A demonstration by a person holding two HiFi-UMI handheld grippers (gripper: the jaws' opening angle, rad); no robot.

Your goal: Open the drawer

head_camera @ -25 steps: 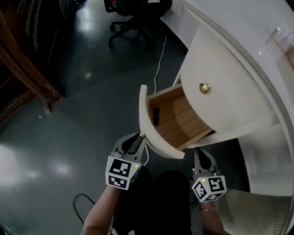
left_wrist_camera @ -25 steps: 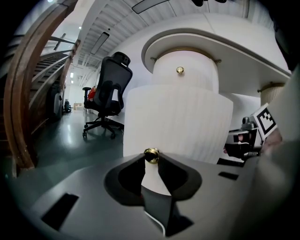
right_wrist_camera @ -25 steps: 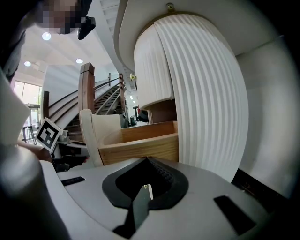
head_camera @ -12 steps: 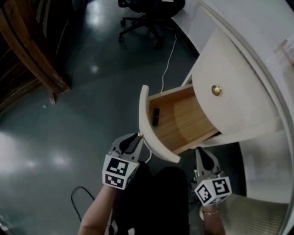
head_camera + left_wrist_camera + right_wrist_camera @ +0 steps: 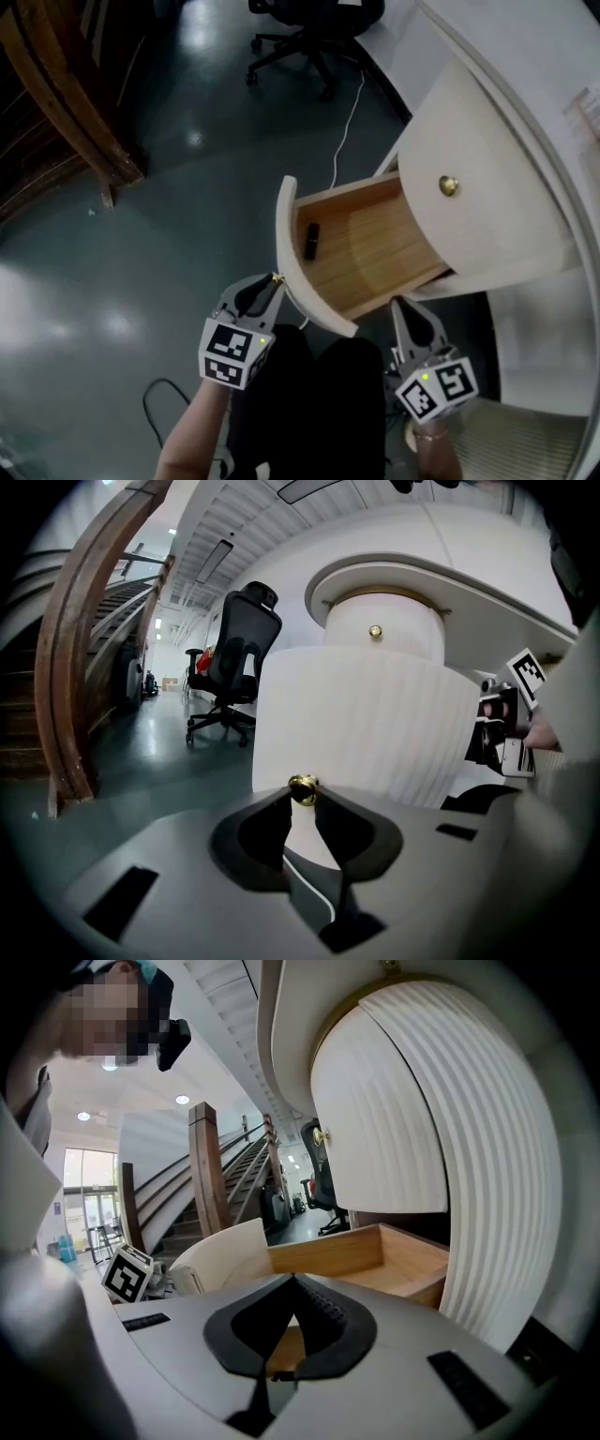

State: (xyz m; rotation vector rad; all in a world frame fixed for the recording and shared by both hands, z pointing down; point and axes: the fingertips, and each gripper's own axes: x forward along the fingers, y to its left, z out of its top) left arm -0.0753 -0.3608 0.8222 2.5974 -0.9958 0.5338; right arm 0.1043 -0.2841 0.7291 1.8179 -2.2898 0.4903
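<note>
Drawer: the drawer (image 5: 284, 230) stands open from the round white cabinet (image 5: 487, 234), its curved front toward the person and its wooden box bare to the head view.
Drawer contents: one small dark object (image 5: 311, 240) lies on the wooden bottom, near the curved front; what it is cannot be told.
Head view alone: the small dark object, and a white cable (image 5: 345, 122) running across the dark floor (image 5: 141, 244) toward an office chair (image 5: 309, 28).
Left gripper view alone: the brass knob (image 5: 302, 787) pinched between the jaw tips, with the drawer's ribbed white front just behind it; in the head view that knob is only a glint.
Left tool: the left tool (image 5: 275, 279) is closed on the brass knob.
Right gripper view alone: the drawer's wooden side wall and inside seen from the side; the small dark object does not show here.
Right tool: the right tool (image 5: 292, 1277) has its jaw tips together with nothing between them, below the drawer's near corner in the head view, not touching it.
Upper knob: a second knob (image 5: 449, 186) sits on the closed front above.
</note>
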